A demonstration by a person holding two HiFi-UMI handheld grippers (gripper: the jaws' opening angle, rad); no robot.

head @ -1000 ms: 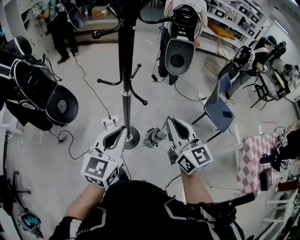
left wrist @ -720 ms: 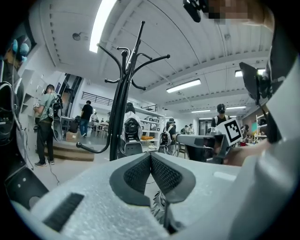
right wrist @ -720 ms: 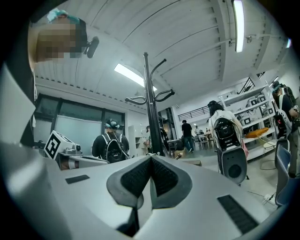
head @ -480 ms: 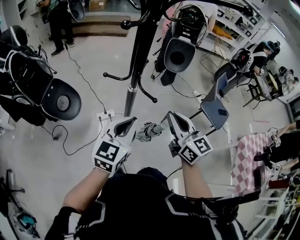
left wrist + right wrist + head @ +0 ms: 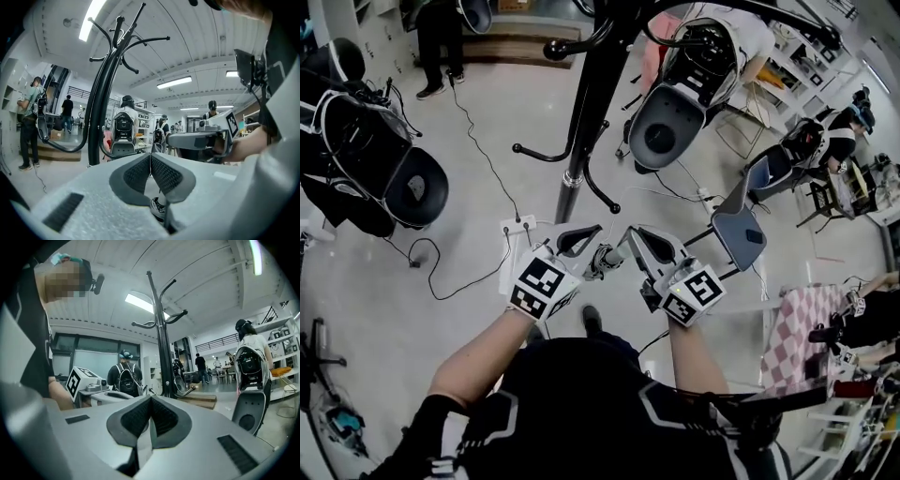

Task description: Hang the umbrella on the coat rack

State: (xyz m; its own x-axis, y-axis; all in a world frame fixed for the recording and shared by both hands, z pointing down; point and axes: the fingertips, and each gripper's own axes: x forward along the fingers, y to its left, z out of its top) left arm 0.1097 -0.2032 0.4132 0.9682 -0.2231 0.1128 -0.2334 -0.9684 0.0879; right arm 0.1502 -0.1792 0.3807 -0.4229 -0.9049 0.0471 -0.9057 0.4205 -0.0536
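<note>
**Desk:** What does the head view give you?

**Me:** I'm looking down on both grippers, held close together in front of me above the floor (image 5: 478, 216). My left gripper (image 5: 589, 242) and right gripper (image 5: 632, 244) point toward each other, with their tips nearly meeting. The folded umbrella (image 5: 603, 262) sits between them in the air. The coat rack (image 5: 581, 131) rises just beyond, black and slanting across the frame, with a hook (image 5: 539, 156) curving out to the left.

**Desk:** And the left gripper view?

**Me:** My left fingers are pressed together. A thin pale cord (image 5: 150, 161) runs up the seam between the pads. The umbrella's bunched cloth (image 5: 158, 208) shows just beneath them, so I read that side as pinching the umbrella by its cord. The coat rack stands to the left, apart from the fingers, with its arms spreading high overhead. The right gripper reaches in from the right.

**Desk:** Right gripper view?

**Me:** Those fingers are closed as well, on a flat grey strip of the umbrella (image 5: 146, 437) that drops down between the pads. The coat rack stands straight ahead beyond the tips, not touching them. The left gripper's marker cube (image 5: 77, 379) shows at the left.

**Desk:** Is the umbrella on a hook?

**Me:** No. It is off the coat rack, held between both grippers just on my side of it.
</note>
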